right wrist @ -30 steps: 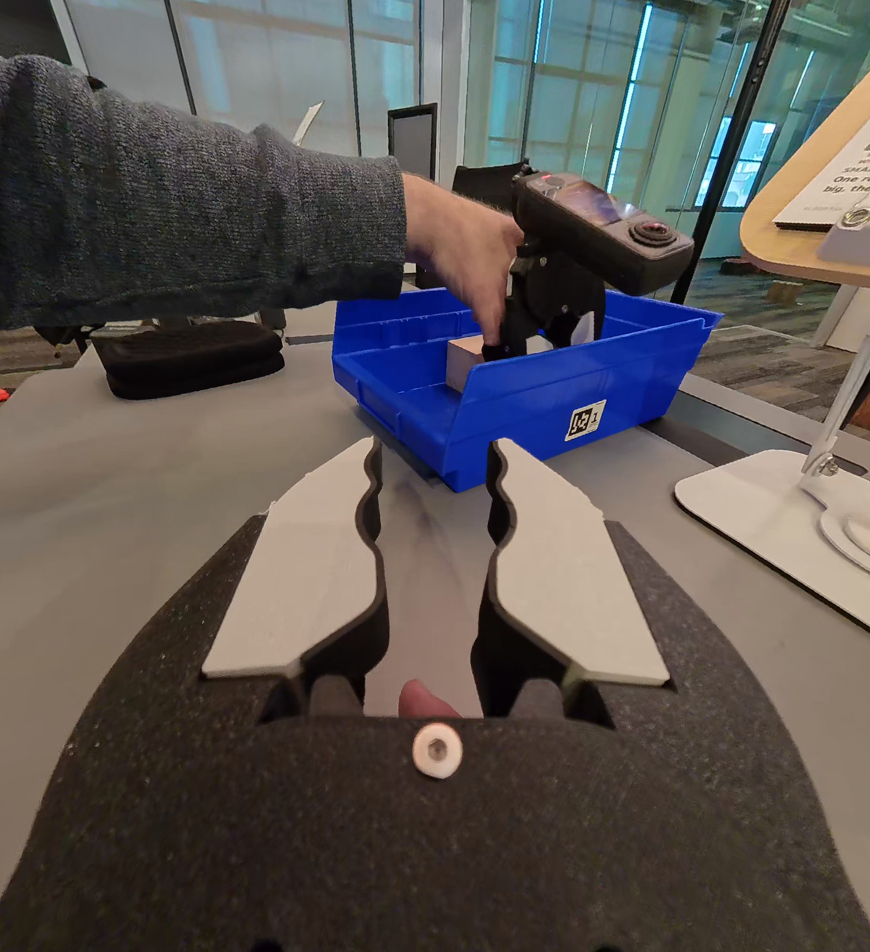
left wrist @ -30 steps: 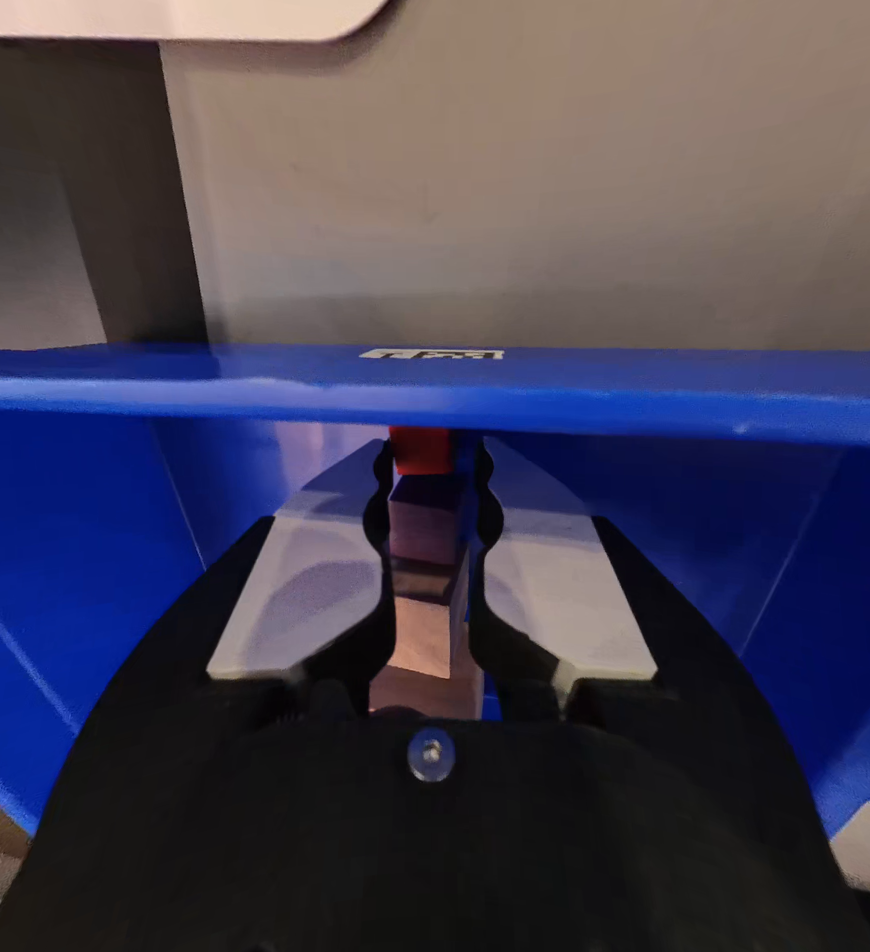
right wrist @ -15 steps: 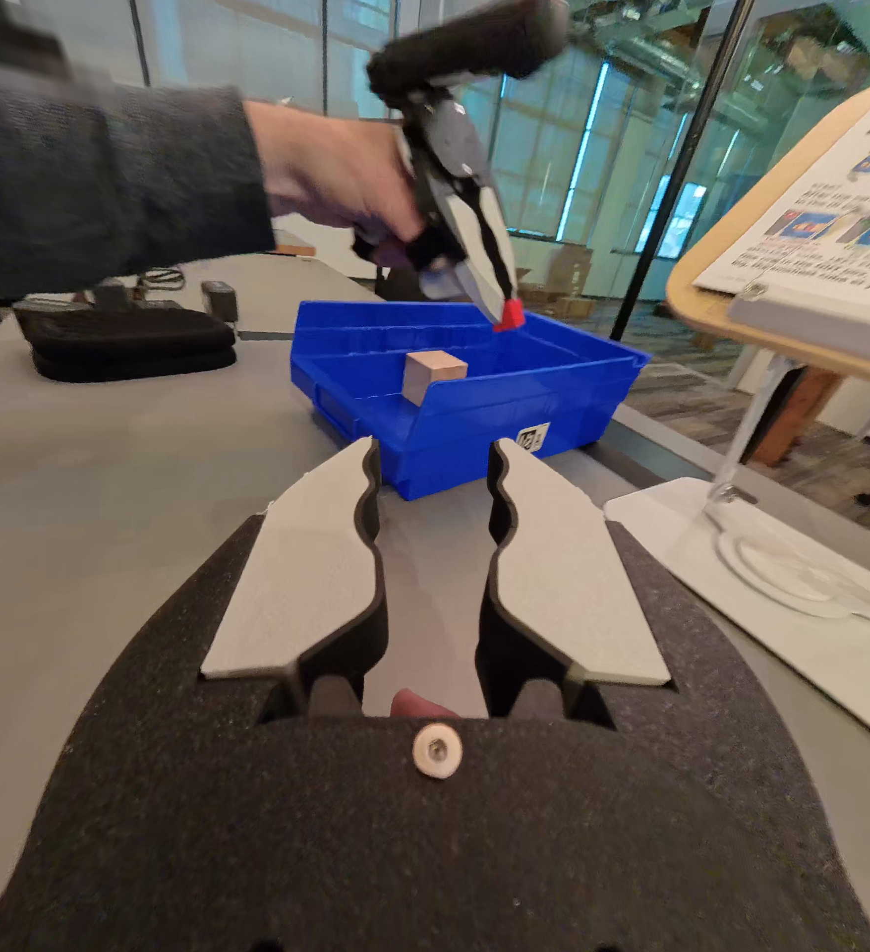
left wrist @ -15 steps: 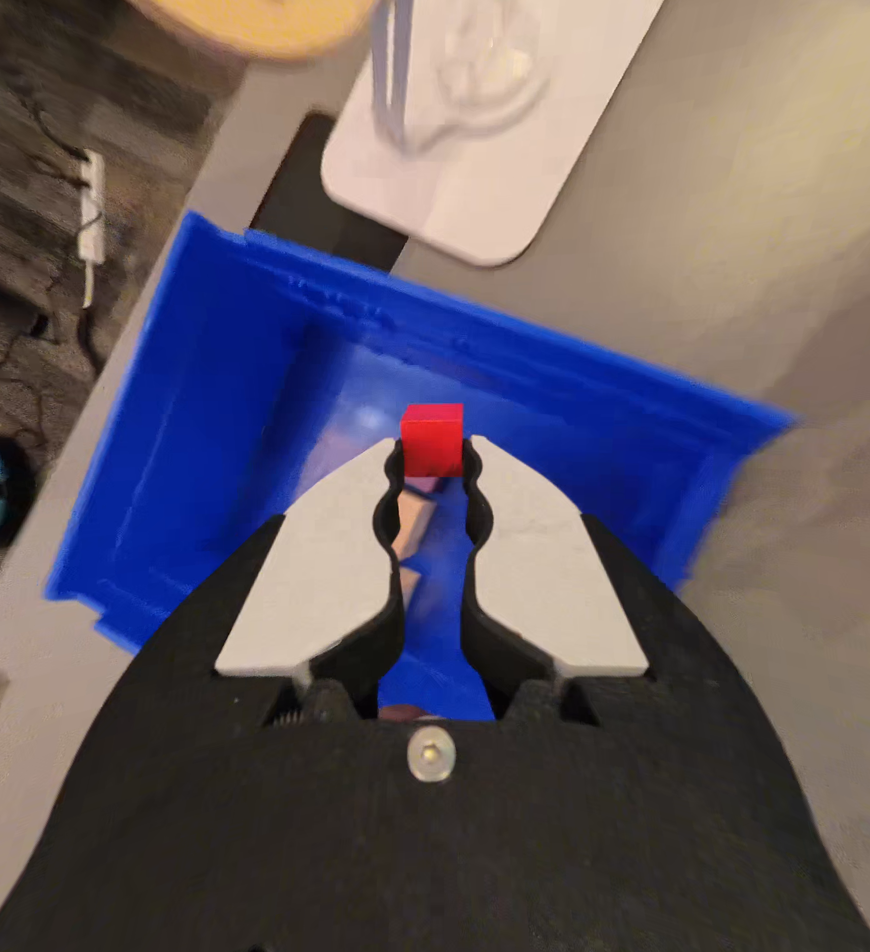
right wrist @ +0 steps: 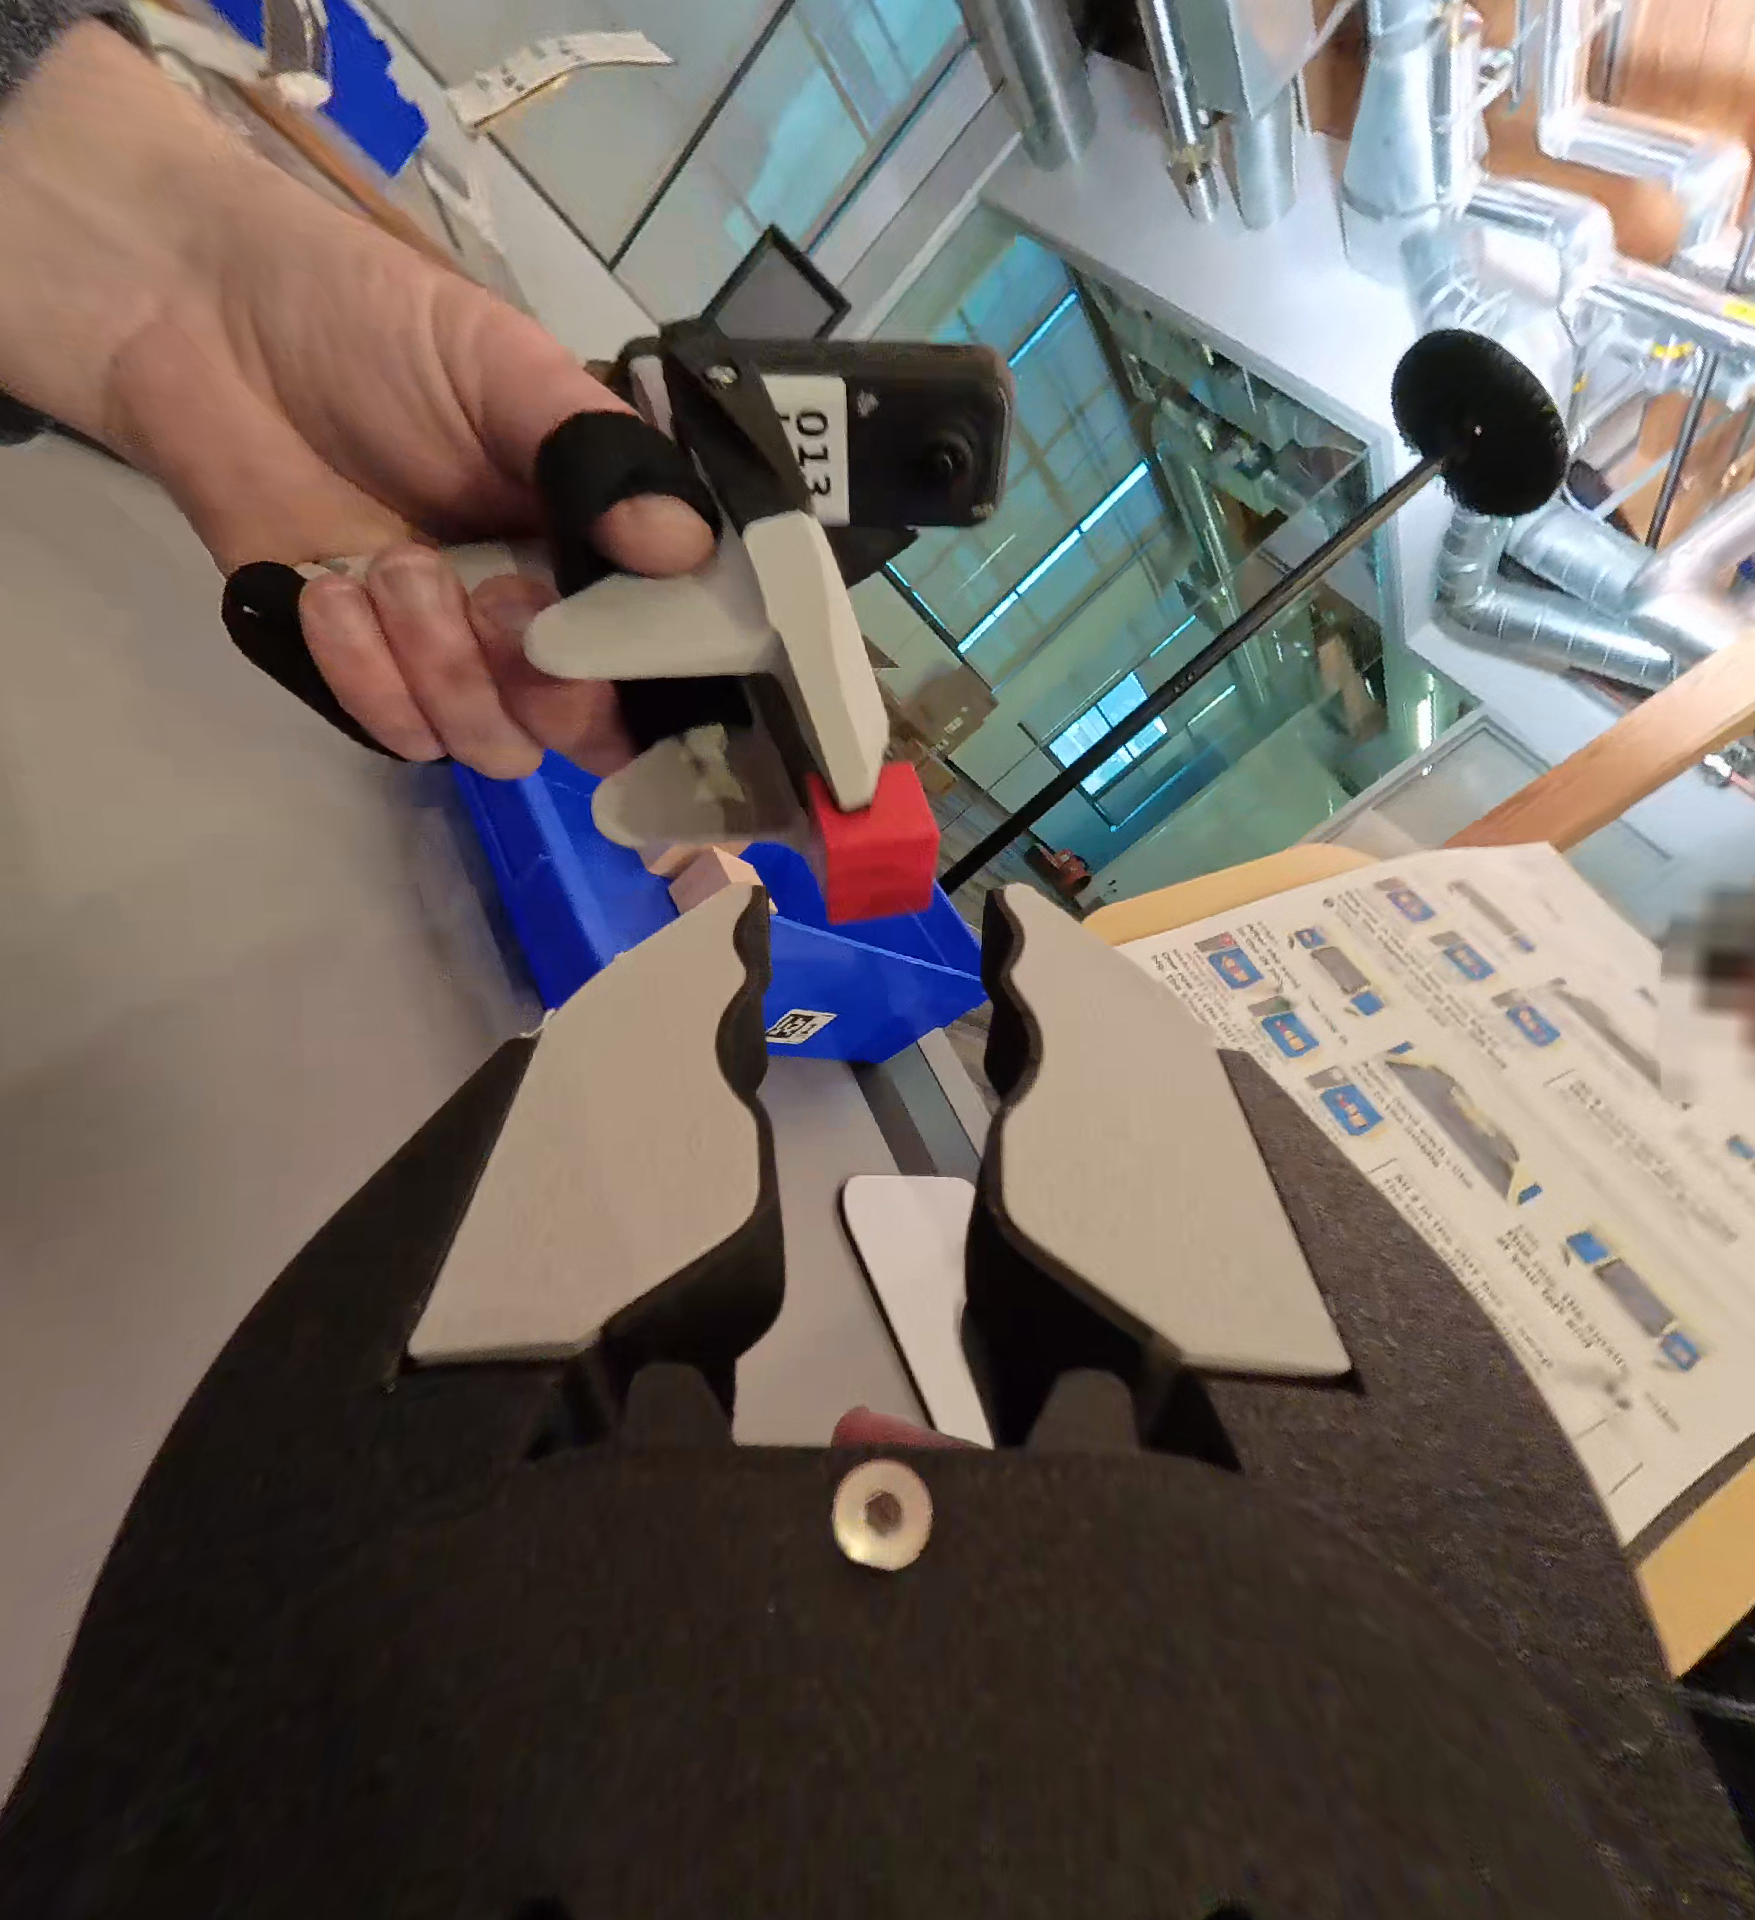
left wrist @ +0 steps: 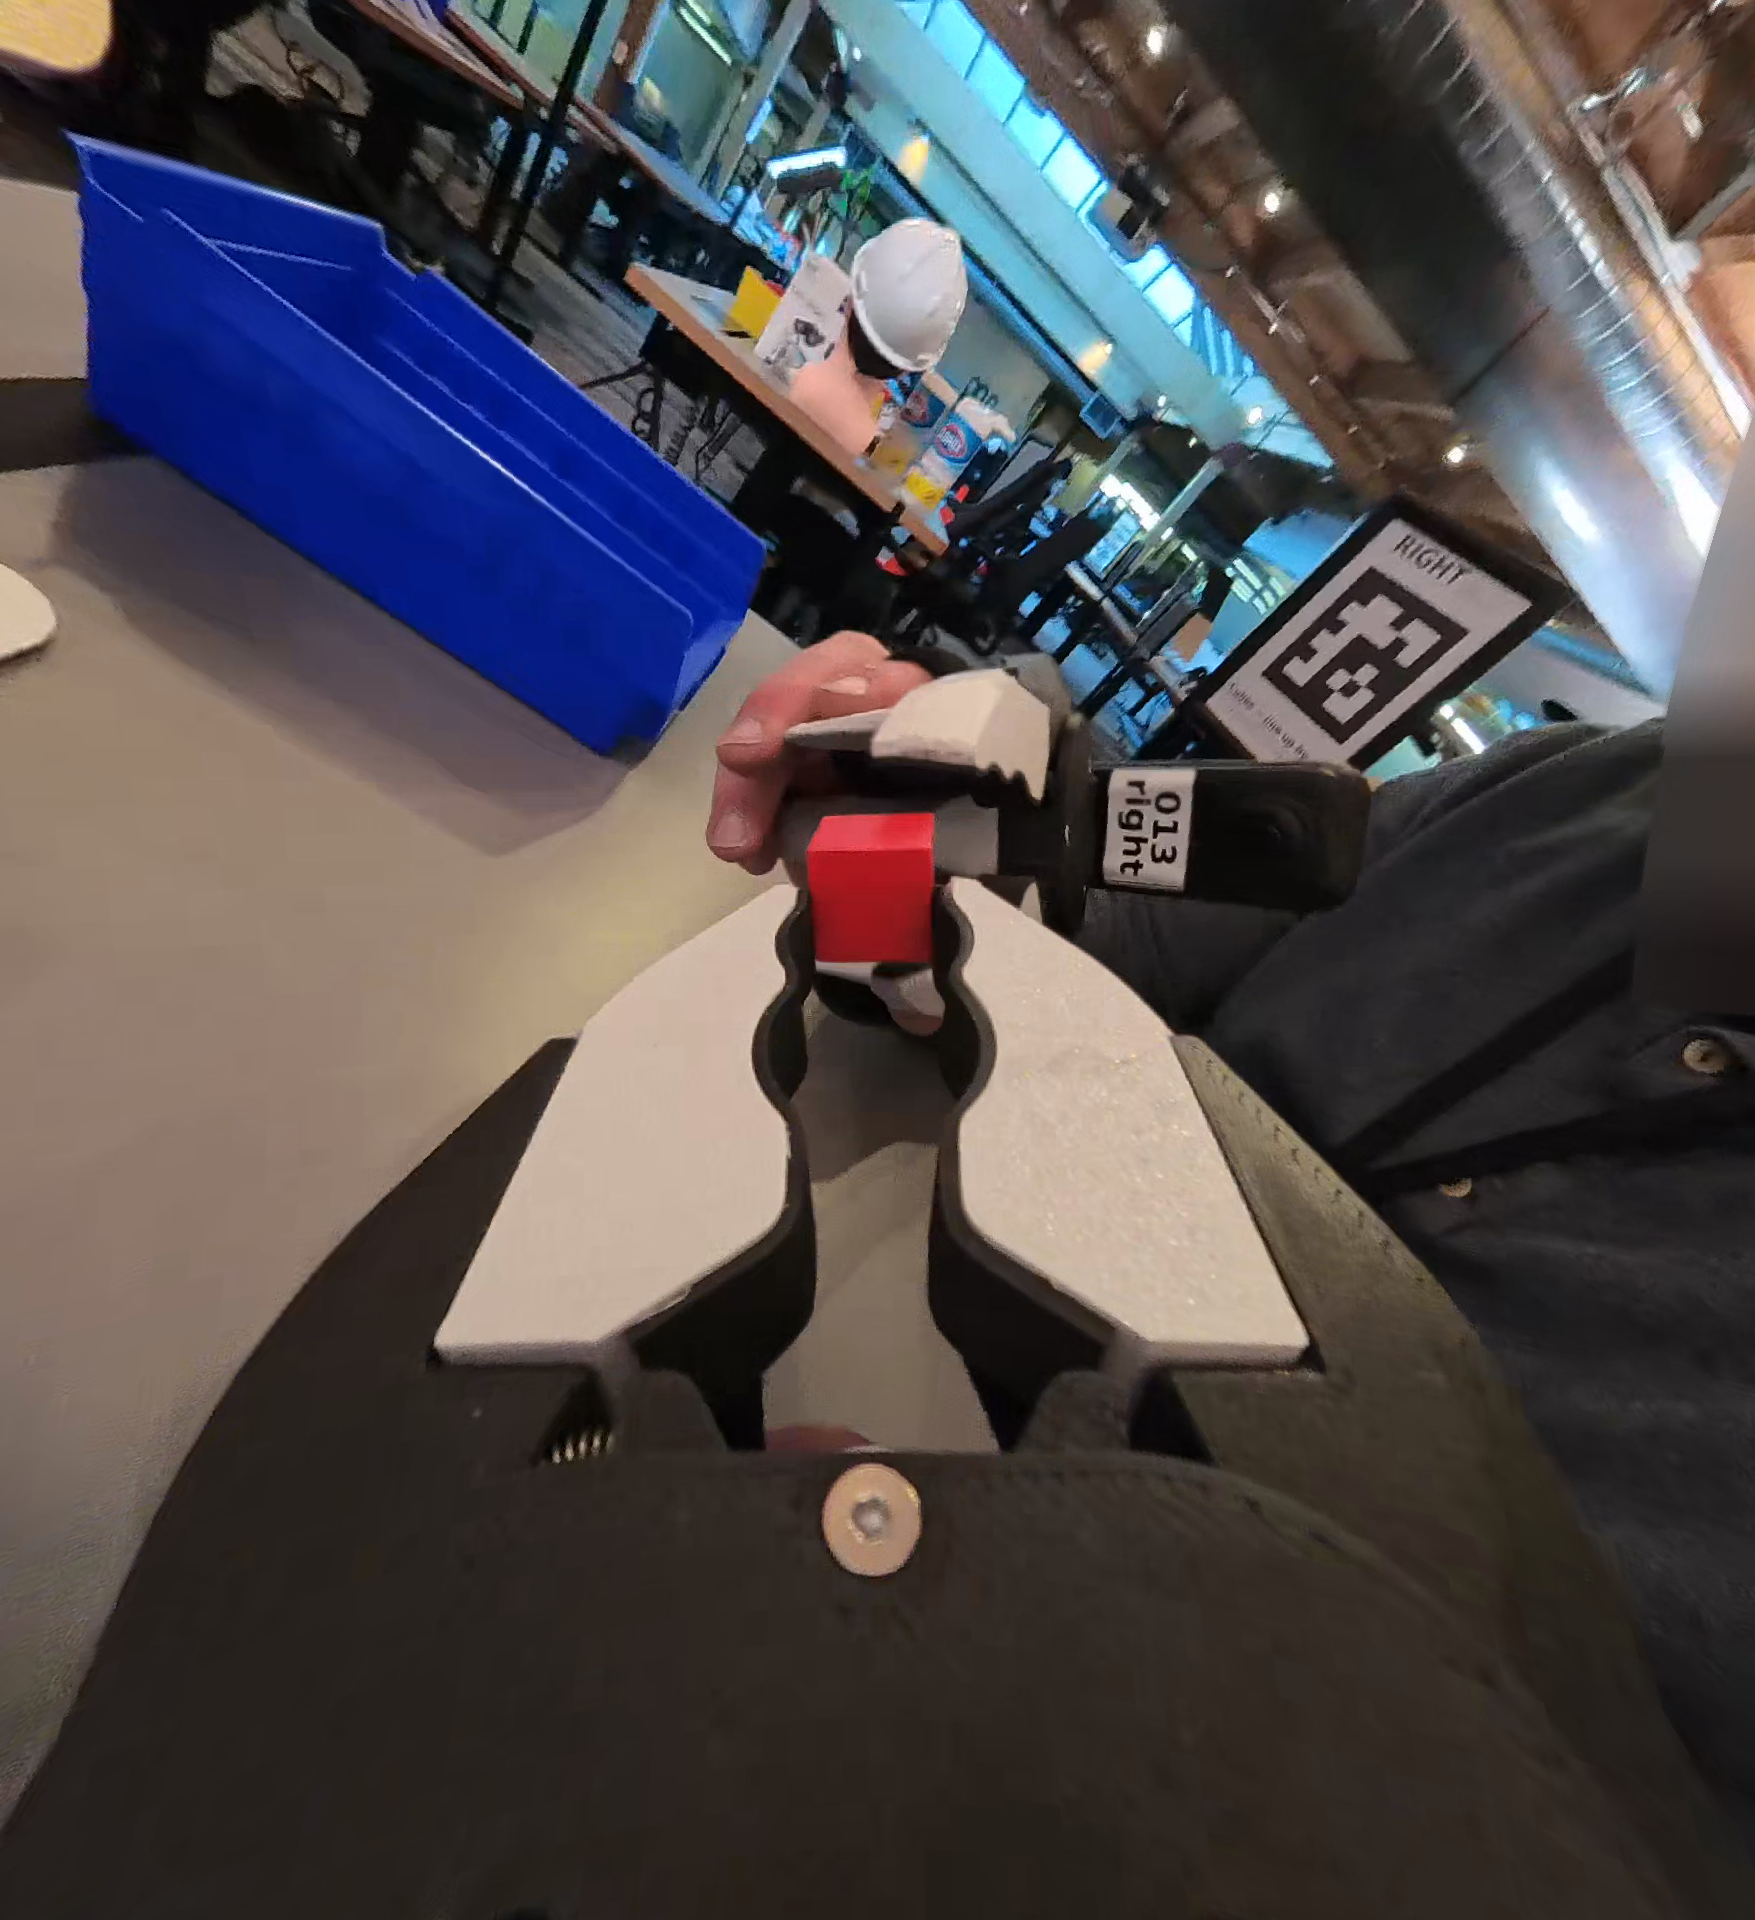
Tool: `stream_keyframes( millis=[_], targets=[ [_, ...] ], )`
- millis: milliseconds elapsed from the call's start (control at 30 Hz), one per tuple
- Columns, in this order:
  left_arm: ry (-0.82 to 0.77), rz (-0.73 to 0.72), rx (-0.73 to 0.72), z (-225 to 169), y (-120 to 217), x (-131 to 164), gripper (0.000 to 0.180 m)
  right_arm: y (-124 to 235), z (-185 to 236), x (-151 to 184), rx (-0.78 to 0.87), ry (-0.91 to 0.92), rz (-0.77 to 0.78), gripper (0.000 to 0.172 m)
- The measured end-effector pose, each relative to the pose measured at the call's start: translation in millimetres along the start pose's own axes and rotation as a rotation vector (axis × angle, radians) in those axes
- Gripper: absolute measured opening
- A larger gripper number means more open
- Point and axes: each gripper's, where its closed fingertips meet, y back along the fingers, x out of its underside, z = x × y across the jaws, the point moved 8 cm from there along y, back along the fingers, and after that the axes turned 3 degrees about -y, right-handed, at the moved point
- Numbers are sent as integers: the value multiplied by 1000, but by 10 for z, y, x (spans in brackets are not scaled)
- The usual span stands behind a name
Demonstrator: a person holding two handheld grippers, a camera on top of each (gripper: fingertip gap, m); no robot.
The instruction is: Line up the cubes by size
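The left claw (left wrist: 871,925) is clamped on a small red cube (left wrist: 870,886), both pads pressed to its side faces at the very tips, so most of the cube juts past the fingers. It is held in the air above the grey desk (left wrist: 229,935), not yet set down. The right claw (right wrist: 873,935) stands apart and empty, pointing at the cube, which hangs just beyond its tips and slightly above them in the right wrist view. The two claws face each other nearly head-on, with the right one turned roughly a quarter turn relative to the left. That turn is what a handover would depend on: the right fingers would probably close on the two cube faces the left pads leave bare. A cube has no long axis, so only which faces are free counts. The left hand is plainly the nearer, already carrying the cube; whether the move is a handover or a direct placing cannot be told. Farther off, toward the desk's far edge, sits the blue bin (right wrist: 852,997) with a wooden cube (right wrist: 717,868) showing inside. A printed sheet (right wrist: 1475,1091) lies on a wooden board to the right
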Motion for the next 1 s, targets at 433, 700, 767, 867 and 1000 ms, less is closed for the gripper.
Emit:
stream_keyframes(
  millis=[433,700,767,867,1000],
  targets=[
    [42,-83,142,20,-318,54,34,236,-125,-56,-28,27,21,21],
    [-308,22,-213,129,-390,171,31,1004,-1348,309,-3,-3,250,21],
    [-411,88,-300,204,-486,294,31,1234,-1748,529,-29,-38,379,21],
    [-481,99,-361,325,-669,415,26,1473,-2168,933,-94,-49,563,21],
    [-644,113,-523,488,-919,442,26,1556,-2375,1527,-236,-63,766,21]
  ],
)
